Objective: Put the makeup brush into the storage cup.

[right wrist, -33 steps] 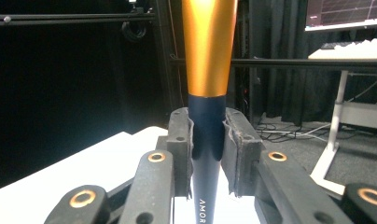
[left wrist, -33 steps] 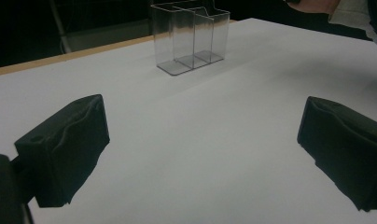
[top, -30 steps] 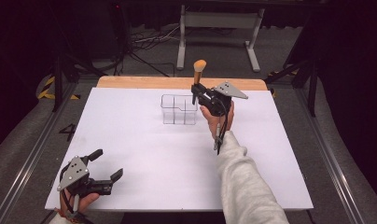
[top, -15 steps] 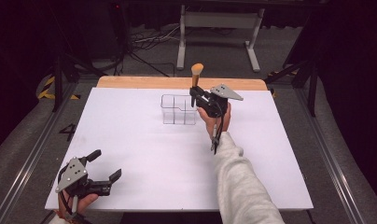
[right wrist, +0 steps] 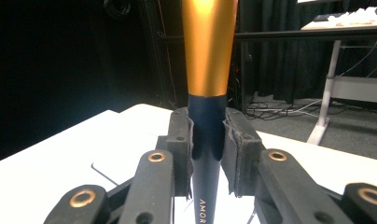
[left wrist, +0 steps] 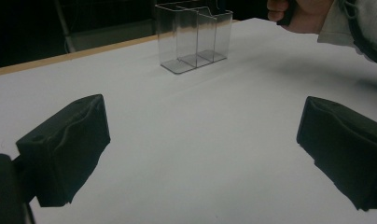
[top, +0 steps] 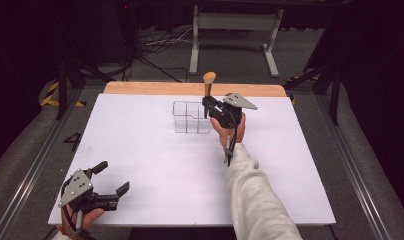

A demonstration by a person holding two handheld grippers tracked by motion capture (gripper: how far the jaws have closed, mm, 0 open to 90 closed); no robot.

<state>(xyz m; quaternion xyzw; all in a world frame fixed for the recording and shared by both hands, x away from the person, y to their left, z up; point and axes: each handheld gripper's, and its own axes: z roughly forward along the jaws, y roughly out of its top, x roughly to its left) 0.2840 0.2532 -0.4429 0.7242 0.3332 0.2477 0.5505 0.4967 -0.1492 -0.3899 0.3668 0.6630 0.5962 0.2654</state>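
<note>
A white table [top: 155, 160] takes up most of the high view, with a strip of bare wood along its far edge. On its far half stands a clear plastic organizer [top: 191, 117] with several open compartments; in the left gripper view it [left wrist: 194, 35] stands upright on the white surface, well beyond the jaws.

The right gripper [top: 206, 106] is held above the table just to the right of the organizer, at its top edge. Its jaws are clenched on a makeup brush [top: 208, 90], which stands upright with its orange bristle head on top. In the right gripper view the brush's [right wrist: 206, 116] dark handle is pinched between the two pads, the gold ferrule rising above them.

The left gripper [top: 112, 179] sits low at the near left corner of the table, far from the organizer, its jaws spread wide with nothing between them.
</note>
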